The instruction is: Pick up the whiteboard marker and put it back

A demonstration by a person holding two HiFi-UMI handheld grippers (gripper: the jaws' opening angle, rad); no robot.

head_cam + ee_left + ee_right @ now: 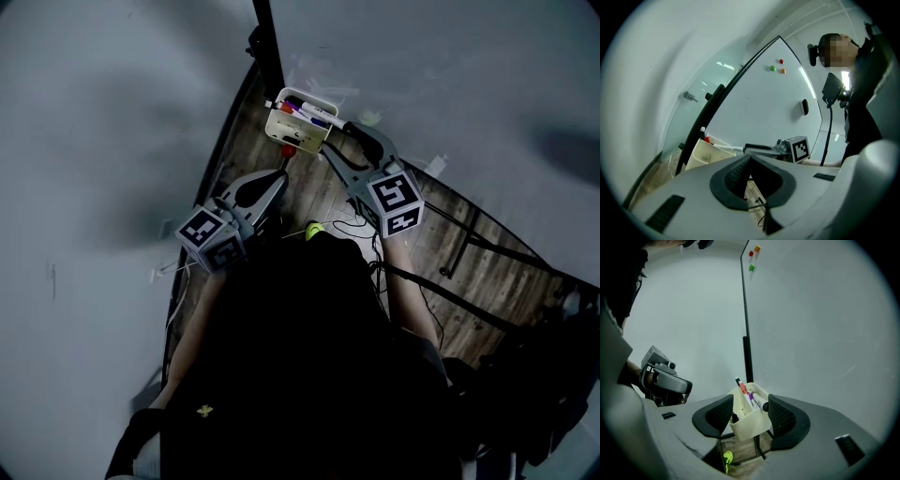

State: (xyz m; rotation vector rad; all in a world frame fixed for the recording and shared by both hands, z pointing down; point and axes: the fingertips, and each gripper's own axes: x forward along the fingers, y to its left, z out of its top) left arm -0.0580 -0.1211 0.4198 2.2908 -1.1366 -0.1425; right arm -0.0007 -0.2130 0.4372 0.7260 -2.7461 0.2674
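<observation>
whiteboard marker [757, 401] lying in cream holder [749, 426], right claw [751, 414] spread apart just before holder, left claw [749, 163] closed, empty

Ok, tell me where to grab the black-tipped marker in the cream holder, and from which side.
Take the black-tipped marker by its exposed upper end, probably from above. The rest of its barrel sits down inside the cream holder, and the other markers crowd its left side. The right claw is open and faces the holder.
</observation>
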